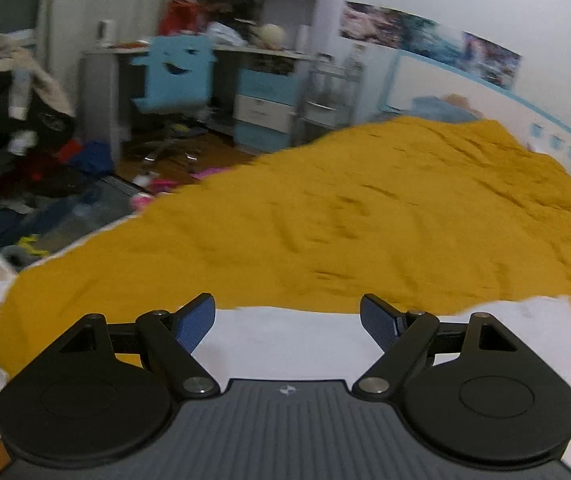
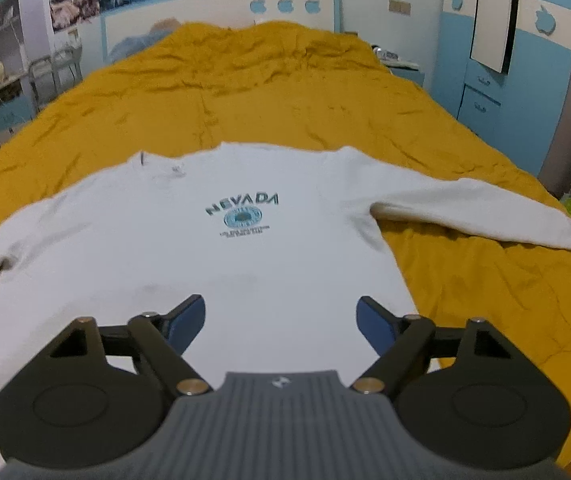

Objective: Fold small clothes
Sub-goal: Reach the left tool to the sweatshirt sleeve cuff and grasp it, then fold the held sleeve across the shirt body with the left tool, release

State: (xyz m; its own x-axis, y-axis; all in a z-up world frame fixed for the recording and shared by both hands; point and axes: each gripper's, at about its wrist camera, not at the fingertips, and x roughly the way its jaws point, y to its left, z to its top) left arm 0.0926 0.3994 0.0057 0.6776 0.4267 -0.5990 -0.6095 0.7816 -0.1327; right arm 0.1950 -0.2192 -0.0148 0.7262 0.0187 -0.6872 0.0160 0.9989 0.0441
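A white long-sleeved sweatshirt [image 2: 221,240] with a blue "NEVADA" print lies flat and face up on the mustard-yellow bedspread [image 2: 269,92], both sleeves spread out sideways. My right gripper [image 2: 281,320] is open and empty, hovering over the shirt's lower hem area near its right side. My left gripper [image 1: 287,320] is open and empty over a white part of the shirt [image 1: 285,340] at the bed's near edge; which part of the shirt it is I cannot tell.
The yellow bedspread [image 1: 385,208] stretches ahead to a white and blue headboard [image 2: 213,12]. Left of the bed are a cluttered floor [image 1: 65,208], a blue chair [image 1: 177,76] and a desk. Blue wardrobes [image 2: 525,60] stand right of the bed.
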